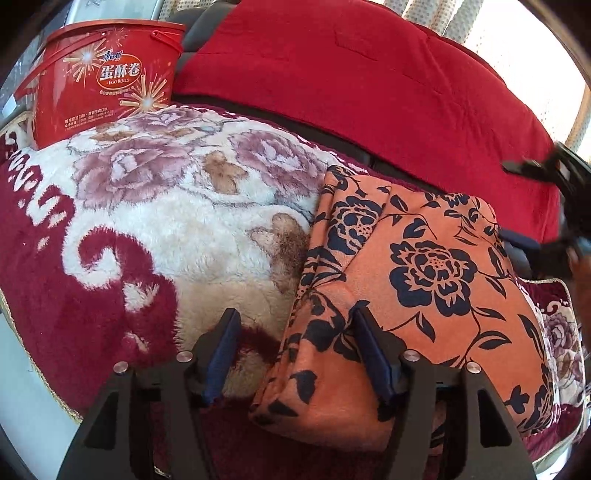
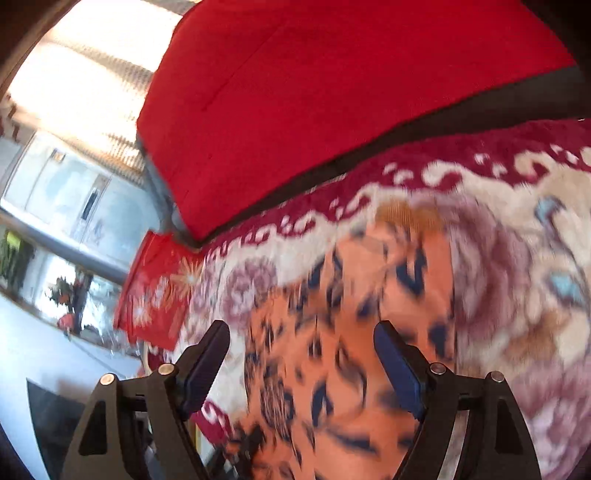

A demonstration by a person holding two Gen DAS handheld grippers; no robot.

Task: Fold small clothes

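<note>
Surface: a plush floral blanket (image 1: 166,206), cream centre with mauve roses and a dark red scrolled border, spread over a seat. Behind it, a plain red cushion (image 1: 369,85); pale curtains (image 1: 436,14) with strong daylight beyond. Right wrist view is motion-blurred; a grey floor and indistinct furniture show at its left.

Count: one orange garment (image 1: 424,280) with navy flower print, folded, lying on the blanket's right part. One red egg-roll tub (image 1: 107,81), upright, at the blanket's far left edge.

Two grippers. Left gripper (image 1: 291,354): jaws apart, straddling the garment's near left edge, one finger over the blanket. Right gripper (image 2: 301,354): jaws apart, above the garment, holding nothing.
</note>
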